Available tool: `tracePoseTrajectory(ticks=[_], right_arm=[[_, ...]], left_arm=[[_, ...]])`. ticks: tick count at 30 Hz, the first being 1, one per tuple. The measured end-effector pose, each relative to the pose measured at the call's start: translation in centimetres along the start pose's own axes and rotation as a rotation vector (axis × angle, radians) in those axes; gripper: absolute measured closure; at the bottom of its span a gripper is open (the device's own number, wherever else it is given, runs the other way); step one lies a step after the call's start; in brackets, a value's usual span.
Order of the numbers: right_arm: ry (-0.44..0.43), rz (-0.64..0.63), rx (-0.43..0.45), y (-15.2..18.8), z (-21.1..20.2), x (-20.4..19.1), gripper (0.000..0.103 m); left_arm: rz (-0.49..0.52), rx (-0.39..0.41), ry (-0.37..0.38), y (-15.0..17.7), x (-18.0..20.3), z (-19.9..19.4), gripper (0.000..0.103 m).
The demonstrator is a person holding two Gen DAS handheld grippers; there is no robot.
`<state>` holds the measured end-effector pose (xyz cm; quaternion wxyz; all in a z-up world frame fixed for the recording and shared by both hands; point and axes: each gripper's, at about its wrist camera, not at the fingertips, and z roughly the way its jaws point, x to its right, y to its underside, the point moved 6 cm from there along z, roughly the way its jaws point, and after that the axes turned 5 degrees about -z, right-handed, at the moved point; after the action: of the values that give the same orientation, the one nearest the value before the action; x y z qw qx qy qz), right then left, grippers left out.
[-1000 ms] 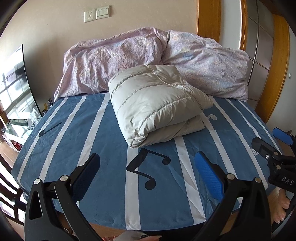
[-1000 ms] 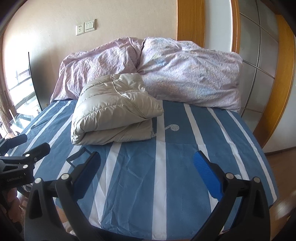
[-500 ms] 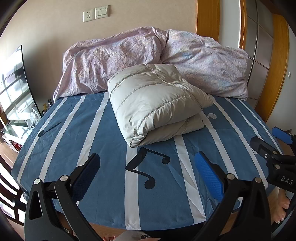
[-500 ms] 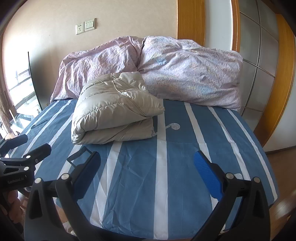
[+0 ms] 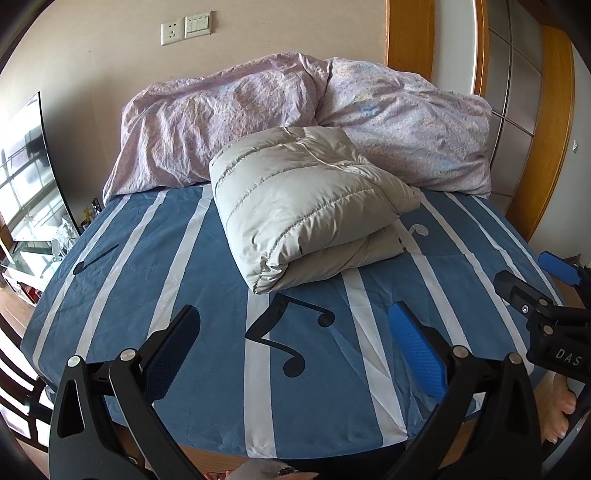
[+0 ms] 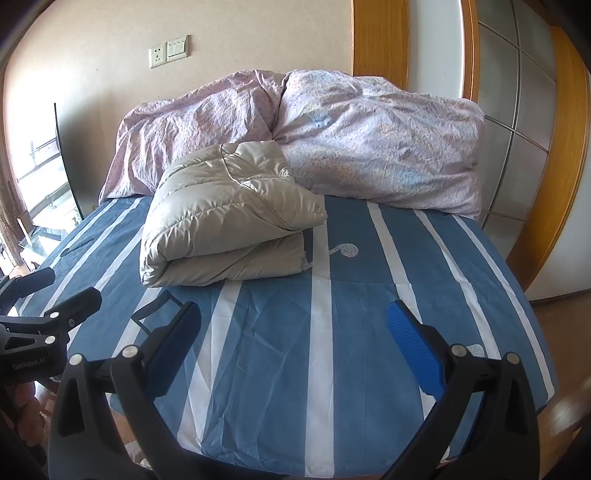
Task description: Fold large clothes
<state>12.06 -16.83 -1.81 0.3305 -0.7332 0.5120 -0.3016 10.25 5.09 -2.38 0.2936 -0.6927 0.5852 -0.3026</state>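
My left gripper [image 5: 295, 332] has its two fingers spread wide with nothing between them, one black pad [image 5: 173, 350] on the left of its view and one blue pad [image 5: 413, 350] on the right. Between them I see only the blue sheet with white stripes [image 5: 184, 258] and a black music-note print [image 5: 291, 332]. My right gripper [image 6: 295, 332] is likewise spread apart and empty, hovering over the near part of the same bed; from the left camera it shows at the far right edge, off to the side of the bed.

The puffy beige down jacket [image 5: 306, 206] lies folded into a thick, doubled-over bundle on the sheet, well beyond both sets of fingers and touched by neither. From my left camera it sits straight ahead, centred between the fingers and up the bed. From my right camera the jacket [image 6: 229, 218] lies ahead and to the left, in line with the black finger rather than the blue one.

Behind the jacket, a crumpled pink floral duvet [image 5: 295, 118] is heaped against the wall, and the jacket's far edge rests against it. Above are a wall socket and switch plate [image 5: 186, 27]. A wooden door frame [image 6: 380, 37] stands at the right, and a dark television screen [image 5: 33, 166] at the left edge. A bare foot [image 5: 561, 410] shows at the lower right of my left view.
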Motion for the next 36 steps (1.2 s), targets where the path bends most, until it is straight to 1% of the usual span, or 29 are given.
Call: tracePoseTrajectory(ticks=[36], right_arm=[[0.003,0.000,0.003,-0.10,0.15,0.42,0.002]], left_arm=[[-0.002,0.001,-0.006,-0.10,-0.11,-0.04,0.001]])
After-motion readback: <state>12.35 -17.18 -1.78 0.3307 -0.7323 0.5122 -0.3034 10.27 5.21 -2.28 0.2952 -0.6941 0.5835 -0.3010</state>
